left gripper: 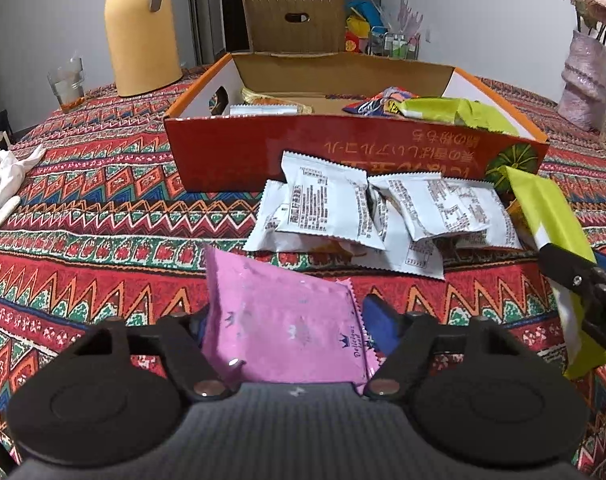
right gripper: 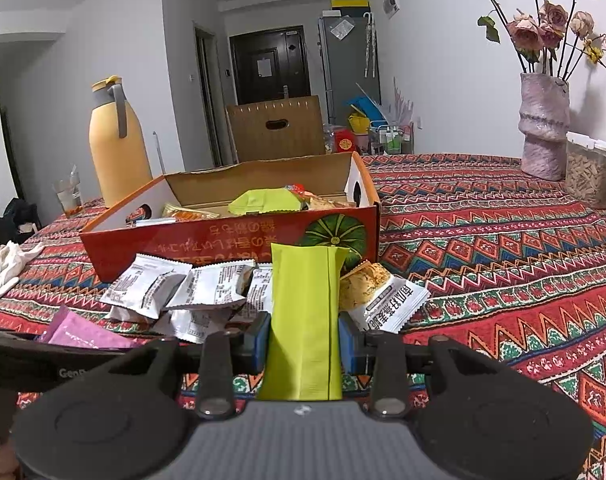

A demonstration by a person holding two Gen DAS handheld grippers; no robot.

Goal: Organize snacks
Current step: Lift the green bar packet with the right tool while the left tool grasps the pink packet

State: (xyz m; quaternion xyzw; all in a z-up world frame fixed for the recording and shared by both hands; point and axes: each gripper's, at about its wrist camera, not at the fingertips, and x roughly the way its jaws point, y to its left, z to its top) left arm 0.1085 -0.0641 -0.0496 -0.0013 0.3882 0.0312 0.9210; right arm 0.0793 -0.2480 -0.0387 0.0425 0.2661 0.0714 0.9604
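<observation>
Pink snack packet (left gripper: 287, 320) sits right between the pads of my left gripper (left gripper: 291, 324). Its jaws stand partly spread around it, and I cannot tell whether both pads actually press: the blue pad (left gripper: 379, 320) on the right looks just beside the packet's edge. Beyond it a heap of white packets (left gripper: 367, 216) lies on the tabletop (left gripper: 83, 208), touching the front wall of the orange box (left gripper: 263, 152), which already holds several snacks. At the right edge my other gripper carries a green packet (left gripper: 551, 216).

From the right wrist, my right gripper (right gripper: 305, 340) is pressed together on that green packet, pinching it upright between both blue pads, near the box front and above the white heap. A biscuit packet (right gripper: 383, 296) lies just beside it.

Risks, as I judge them: a loose hold on the slippery pink foil could let it slide out on the lift; the tall green packet could catch the box wall or knock the heap; my two grippers, close together, could collide.
</observation>
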